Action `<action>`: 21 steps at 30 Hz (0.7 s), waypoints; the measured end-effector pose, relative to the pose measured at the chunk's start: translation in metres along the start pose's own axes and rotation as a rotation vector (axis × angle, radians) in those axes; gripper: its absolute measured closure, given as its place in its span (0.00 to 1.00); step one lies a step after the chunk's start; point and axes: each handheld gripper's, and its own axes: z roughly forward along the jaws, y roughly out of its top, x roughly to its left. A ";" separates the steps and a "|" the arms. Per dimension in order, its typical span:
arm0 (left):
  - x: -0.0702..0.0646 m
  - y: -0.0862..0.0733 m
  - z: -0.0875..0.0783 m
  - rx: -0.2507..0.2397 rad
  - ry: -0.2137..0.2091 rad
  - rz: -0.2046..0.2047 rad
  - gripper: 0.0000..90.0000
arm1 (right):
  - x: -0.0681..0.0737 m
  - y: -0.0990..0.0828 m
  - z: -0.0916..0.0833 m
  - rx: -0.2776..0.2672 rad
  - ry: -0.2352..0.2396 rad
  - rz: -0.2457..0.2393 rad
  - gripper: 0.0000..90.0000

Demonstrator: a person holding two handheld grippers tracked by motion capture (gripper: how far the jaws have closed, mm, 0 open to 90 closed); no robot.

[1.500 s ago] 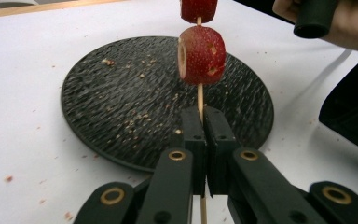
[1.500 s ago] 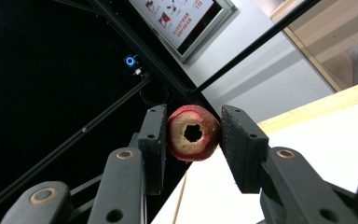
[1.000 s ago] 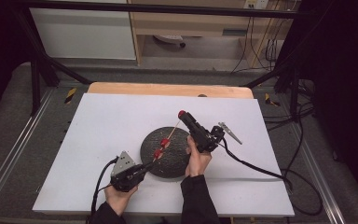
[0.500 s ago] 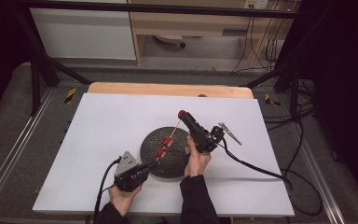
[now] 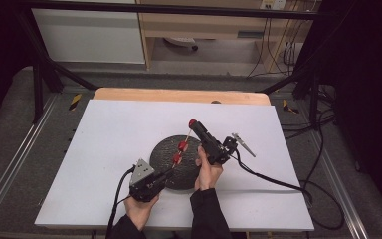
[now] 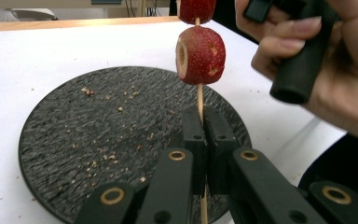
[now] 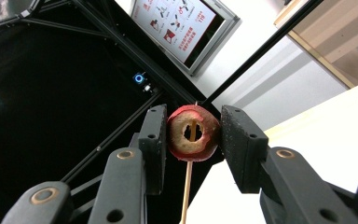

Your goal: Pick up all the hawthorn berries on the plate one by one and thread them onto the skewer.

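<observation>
Round black plate (image 5: 176,164) on white tabletop (image 5: 109,134), scattered crumbs inside, perhaps nut bits, one wooden skewer (image 6: 199,100) above it, three red fruit pieces (image 5: 182,146) threaded, left gripper (image 5: 167,175) jaws clamped on skewer's lower end, right gripper (image 5: 193,123) jaws clamped on the top fruit piece (image 7: 192,132).

In the left gripper view, the skewer (image 6: 199,100) is hidden where it passes between the closed jaws of the left gripper (image 6: 204,135), and its lower end is cut off by the bottom edge. The uppermost red fruit piece (image 6: 196,9) is cropped by the top edge, and the person's right hand (image 6: 317,60) is cut by the right edge. In the right gripper view, the skewer's lower part is lost at the bottom edge. In the high view, the fruit pieces (image 5: 182,145) are too small for detail, and the dark plate (image 5: 164,152) is partly covered by both hands
</observation>
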 end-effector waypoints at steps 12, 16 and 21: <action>0.002 0.006 0.006 -0.008 0.002 -0.014 0.98 | 0.000 -0.011 -0.005 0.034 -0.003 -0.009 0.70; 0.004 0.008 0.007 -0.014 0.000 -0.014 0.98 | 0.001 -0.012 -0.006 0.042 -0.002 -0.013 0.70; 0.005 0.007 0.007 -0.006 -0.005 -0.008 0.98 | 0.002 -0.012 -0.007 0.061 -0.004 -0.027 0.69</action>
